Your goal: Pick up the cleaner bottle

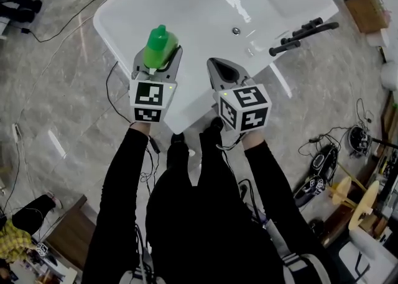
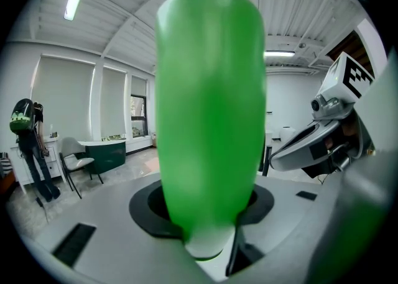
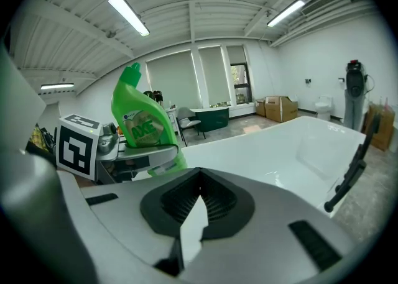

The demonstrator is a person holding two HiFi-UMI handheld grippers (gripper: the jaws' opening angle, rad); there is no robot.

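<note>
Green bottle (image 1: 159,45) squeezed tight between jaws of left gripper (image 1: 160,60), up off everything, top poking out past the jaws. White tub (image 1: 186,3) below & ahead. Right gripper (image 1: 219,65) just beside, jaws pressed together w/ nothing inside. Looks done w/ the pick-up; only holding on left.

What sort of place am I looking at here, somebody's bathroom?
Probably not a home bathroom: more likely a big workshop or test hall. The white bathtub stands freely on a marbled floor, loose cables trail around it, and cardboard boxes sit under ceiling strip lights.
</note>
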